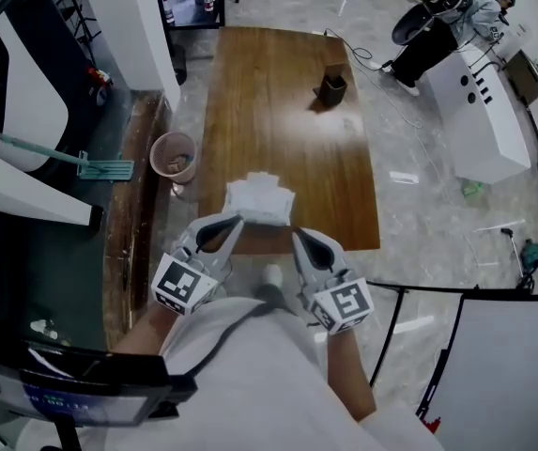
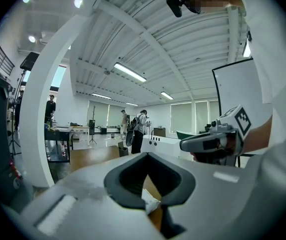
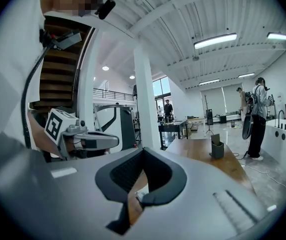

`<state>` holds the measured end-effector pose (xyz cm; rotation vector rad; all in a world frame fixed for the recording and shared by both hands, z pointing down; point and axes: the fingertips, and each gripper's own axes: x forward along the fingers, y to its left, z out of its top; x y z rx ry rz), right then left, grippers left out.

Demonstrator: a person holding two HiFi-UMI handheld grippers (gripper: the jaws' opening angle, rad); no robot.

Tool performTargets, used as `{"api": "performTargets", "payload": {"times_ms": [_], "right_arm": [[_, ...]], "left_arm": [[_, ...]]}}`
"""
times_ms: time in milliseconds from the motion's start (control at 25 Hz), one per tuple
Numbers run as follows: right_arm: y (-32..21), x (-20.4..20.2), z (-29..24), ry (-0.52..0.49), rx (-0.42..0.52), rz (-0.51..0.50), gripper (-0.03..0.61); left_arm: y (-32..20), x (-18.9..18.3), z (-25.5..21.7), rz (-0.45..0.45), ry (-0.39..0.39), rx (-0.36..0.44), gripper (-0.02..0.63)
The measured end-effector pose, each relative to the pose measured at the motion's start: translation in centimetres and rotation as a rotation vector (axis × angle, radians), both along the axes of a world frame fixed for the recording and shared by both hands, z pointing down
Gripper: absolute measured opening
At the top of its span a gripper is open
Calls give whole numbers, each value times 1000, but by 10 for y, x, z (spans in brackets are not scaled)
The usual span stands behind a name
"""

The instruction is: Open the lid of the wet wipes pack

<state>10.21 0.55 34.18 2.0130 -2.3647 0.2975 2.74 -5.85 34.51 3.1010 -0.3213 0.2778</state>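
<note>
The white wet wipes pack point(image 1: 260, 199) hangs in the air over the near end of the wooden table point(image 1: 287, 130), held between my two grippers. My left gripper point(image 1: 241, 217) pinches its left edge, and a white corner of the pack point(image 2: 150, 204) shows between the shut jaws of the left gripper point(image 2: 158, 207). My right gripper point(image 1: 294, 230) meets the pack's right edge, and its jaws are shut. In the right gripper view a small white bit of the pack point(image 3: 141, 198) shows at the pinch of the right gripper point(image 3: 133, 198). The lid itself is hidden from every view.
A black holder point(image 1: 332, 87) stands far up the table. A pinkish bin point(image 1: 174, 155) sits on the floor left of the table, near a mop head point(image 1: 104, 168). A white counter point(image 1: 480, 111) and a person are at the far right.
</note>
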Motion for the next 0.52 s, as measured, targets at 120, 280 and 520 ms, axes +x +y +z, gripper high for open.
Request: {"api": "performTargets", "payload": {"times_ms": [120,280,520], "right_arm": [[1,-1,-2,-4,-1,17,8],[-1,-1,-2,4,1,21,8],[-6,-1,-1,3,-3,28,8]], "left_arm": [[-1,-3,0,7,-2,1,2],[-4,-4,1,6,-2,-8,2],[-10,-3,1,2,3,-25,2]]}}
